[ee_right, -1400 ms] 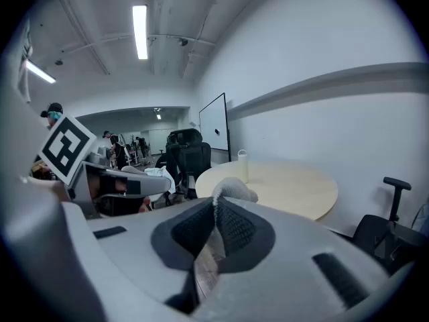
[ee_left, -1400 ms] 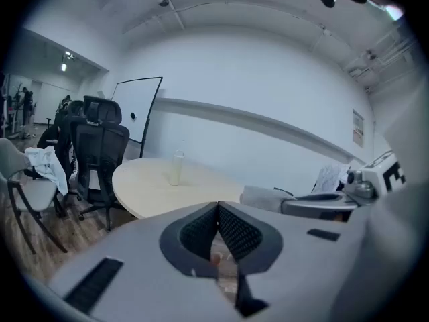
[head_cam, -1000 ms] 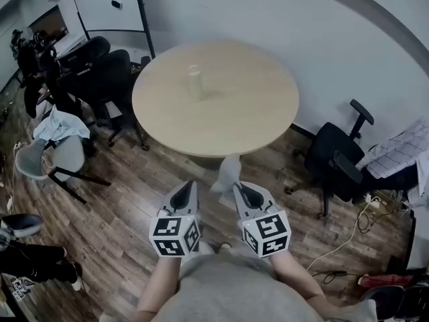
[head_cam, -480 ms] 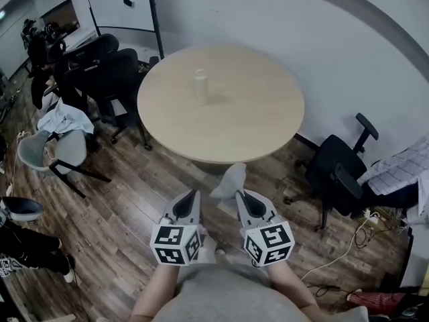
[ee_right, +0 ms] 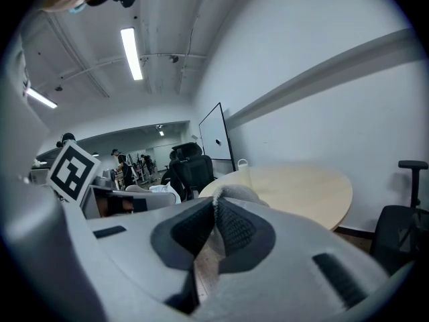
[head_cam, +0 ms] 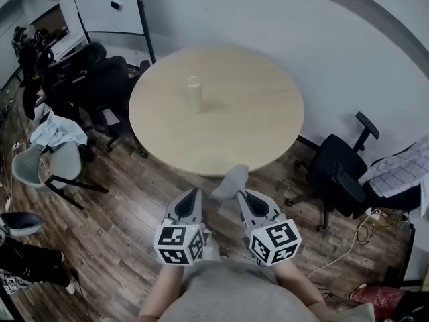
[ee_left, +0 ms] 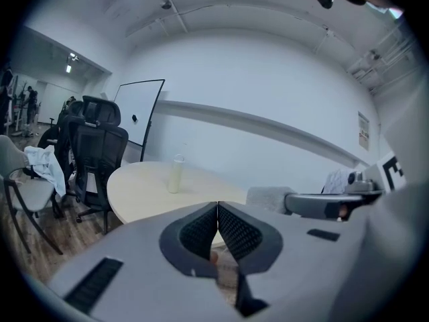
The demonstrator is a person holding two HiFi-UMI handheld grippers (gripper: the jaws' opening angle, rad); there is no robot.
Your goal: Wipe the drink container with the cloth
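the drink container (head_cam: 194, 94) stands upright on the round table (head_cam: 268, 136), left of its middle. it is well ahead of both my grippers, which hang just short of the table's near edge. my left gripper (head_cam: 194, 192) lines up with it more closely, jaws pressed together on nothing. my right gripper (head_cam: 240, 193) is clenched on the cloth (head_cam: 230, 182), which pokes up toward the table edge.

Office: round table (head_cam: 228, 129), swivel chairs (head_cam: 337, 170), whiteboard (head_cam: 106, 4).
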